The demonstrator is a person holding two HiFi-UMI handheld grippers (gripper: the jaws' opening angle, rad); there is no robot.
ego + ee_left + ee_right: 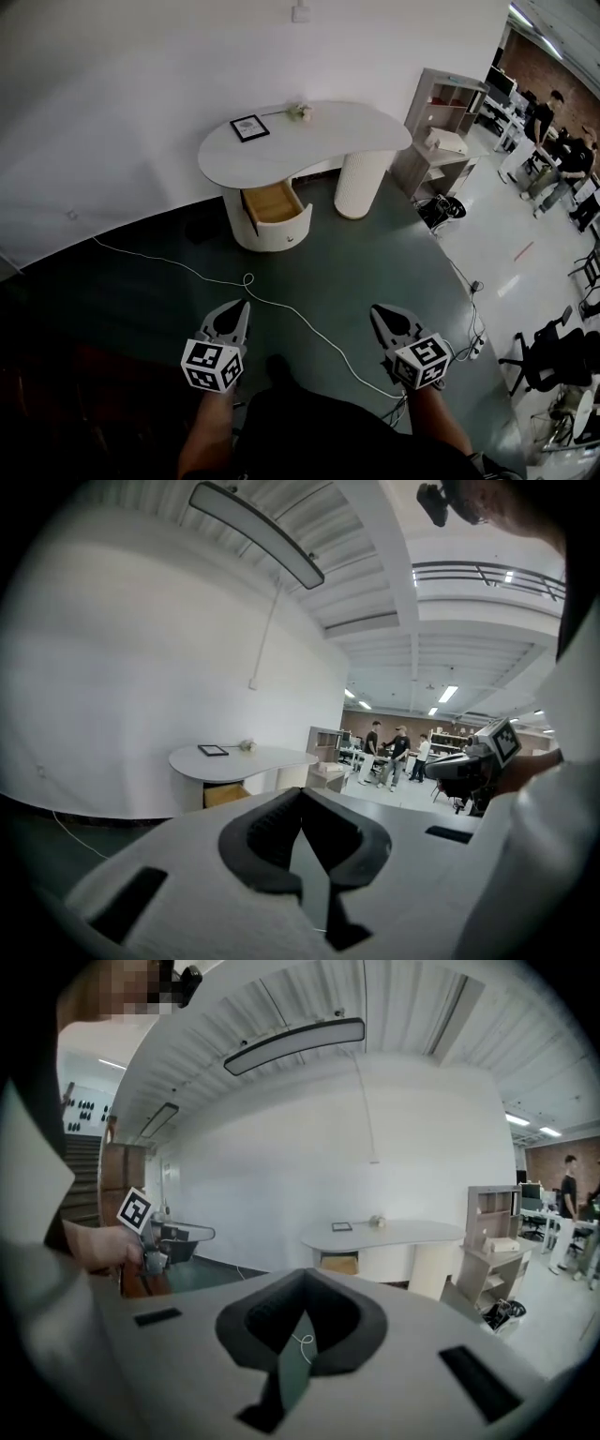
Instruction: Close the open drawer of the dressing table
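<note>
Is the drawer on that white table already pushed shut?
No, the drawer sticks out open below the top of the dressing table, its wooden inside showing.

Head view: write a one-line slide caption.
Left gripper and right gripper hover short of the dressing table, its drawer open.

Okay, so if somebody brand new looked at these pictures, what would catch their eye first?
The white dressing table stands against the curved wall, its drawer pulled open on a wooden inside. Nearer, the left gripper and right gripper hang side by side over the dark floor, both shut and empty, with a white cable running between them.
</note>
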